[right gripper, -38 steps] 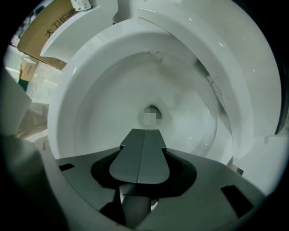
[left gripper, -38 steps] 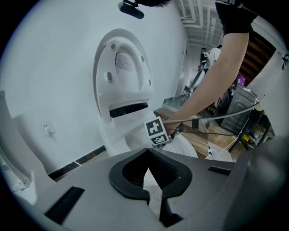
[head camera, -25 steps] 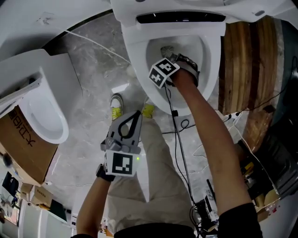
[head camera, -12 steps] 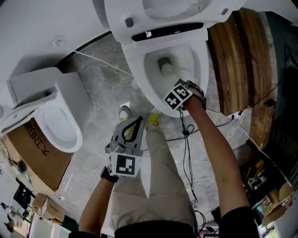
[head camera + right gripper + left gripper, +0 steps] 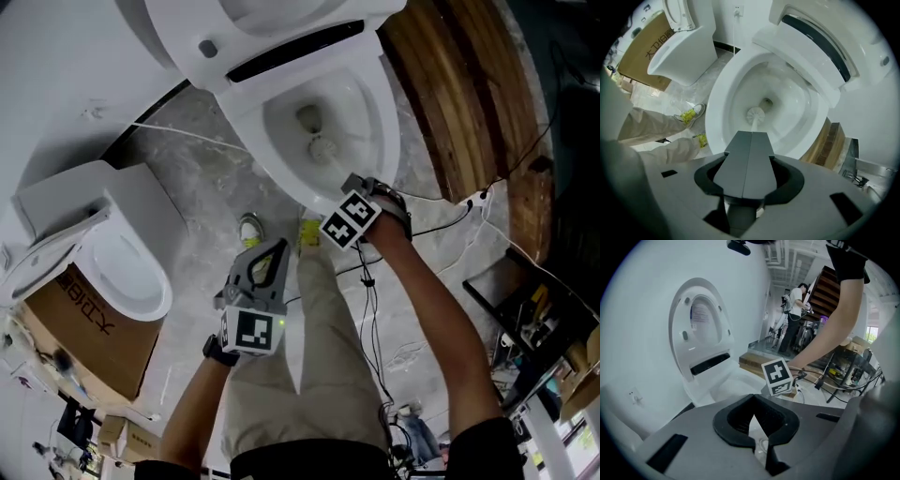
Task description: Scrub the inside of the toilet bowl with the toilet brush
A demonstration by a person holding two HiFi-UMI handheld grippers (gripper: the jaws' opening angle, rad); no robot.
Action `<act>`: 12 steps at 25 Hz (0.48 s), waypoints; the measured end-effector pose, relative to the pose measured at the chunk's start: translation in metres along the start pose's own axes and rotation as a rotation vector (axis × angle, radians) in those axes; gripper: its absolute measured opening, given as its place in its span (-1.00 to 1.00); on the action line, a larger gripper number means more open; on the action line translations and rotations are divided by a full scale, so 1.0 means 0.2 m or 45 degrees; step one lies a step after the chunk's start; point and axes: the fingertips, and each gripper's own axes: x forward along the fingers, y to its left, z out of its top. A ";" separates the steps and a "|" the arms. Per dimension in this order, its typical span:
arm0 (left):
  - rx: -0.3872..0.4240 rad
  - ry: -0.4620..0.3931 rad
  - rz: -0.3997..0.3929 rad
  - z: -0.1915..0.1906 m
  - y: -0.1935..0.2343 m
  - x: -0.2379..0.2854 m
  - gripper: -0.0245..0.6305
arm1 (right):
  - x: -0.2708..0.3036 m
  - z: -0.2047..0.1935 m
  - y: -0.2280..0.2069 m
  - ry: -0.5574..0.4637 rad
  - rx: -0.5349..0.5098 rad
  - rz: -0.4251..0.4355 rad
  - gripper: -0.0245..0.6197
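Right gripper (image 5: 751, 135): jaws pressed flat together, clamped on the handle of the toilet brush (image 5: 755, 114). The brush head sits low inside the toilet bowl (image 5: 717, 117), just beside the drain opening (image 5: 766, 102). Left gripper (image 5: 752, 405): jaw tips meet, nothing between them. It hangs above the person's trouser legs (image 5: 309, 356), well apart from the bowl.

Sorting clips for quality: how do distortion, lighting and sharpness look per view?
Left gripper view: strong fisheye, dark corners, raised toilet lid evenly lit. Right gripper view: same bending; toilet bowl evenly lit, toilet brush sharp. Head view: slightly soft, even light.
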 end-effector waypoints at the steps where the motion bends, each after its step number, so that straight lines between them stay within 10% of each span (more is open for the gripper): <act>1: 0.017 -0.003 -0.011 0.00 -0.01 0.00 -0.87 | -0.03 -0.03 0.02 -0.003 0.010 0.014 -0.38; 7: 0.051 -0.004 -0.046 0.00 -0.03 -0.04 -0.87 | -0.21 -0.25 0.11 0.084 -0.074 0.022 -0.38; 12: 0.083 -0.005 -0.063 -0.01 -0.03 -0.07 -0.87 | -0.28 -0.38 0.03 0.300 -0.208 -0.188 -0.38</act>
